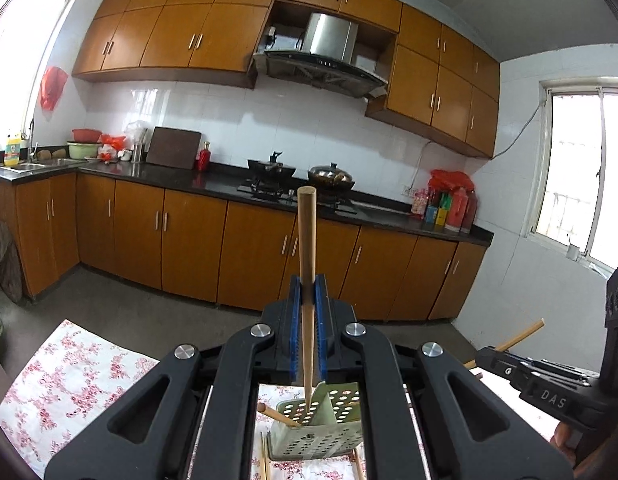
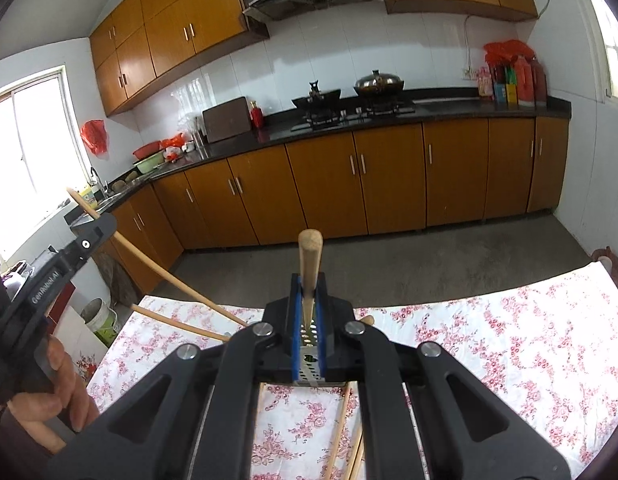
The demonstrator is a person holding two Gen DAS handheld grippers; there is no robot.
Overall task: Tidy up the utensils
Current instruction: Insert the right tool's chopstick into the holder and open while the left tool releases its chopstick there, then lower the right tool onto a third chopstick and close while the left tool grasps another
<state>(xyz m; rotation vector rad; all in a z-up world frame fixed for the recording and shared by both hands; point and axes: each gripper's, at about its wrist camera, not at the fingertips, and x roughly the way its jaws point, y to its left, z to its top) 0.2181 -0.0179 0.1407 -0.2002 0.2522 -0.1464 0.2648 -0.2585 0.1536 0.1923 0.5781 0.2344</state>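
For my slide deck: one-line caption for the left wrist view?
Left gripper shut on a wooden chopstick above the perforated green holder.

Surface: table under a white cloth with pink flowers [image 2: 489,344].
On it: green perforated utensil holder [image 1: 329,436]; loose wooden chopsticks [image 2: 337,436].

A black kitchen counter [image 1: 229,190] runs along the white-tiled wall [image 1: 269,120], with brown wooden base cabinets [image 1: 189,240] below it and matching wall cabinets [image 1: 181,36] above. Over the counter's gas hob [image 1: 297,194] hangs a steel range hood [image 1: 329,56], and at the counter's left end sits a sink [image 1: 25,166] under a bright window [image 1: 25,40]. Right of the counter a second window [image 1: 581,168] lets in daylight, and a grey concrete floor [image 2: 429,264] lies before it.
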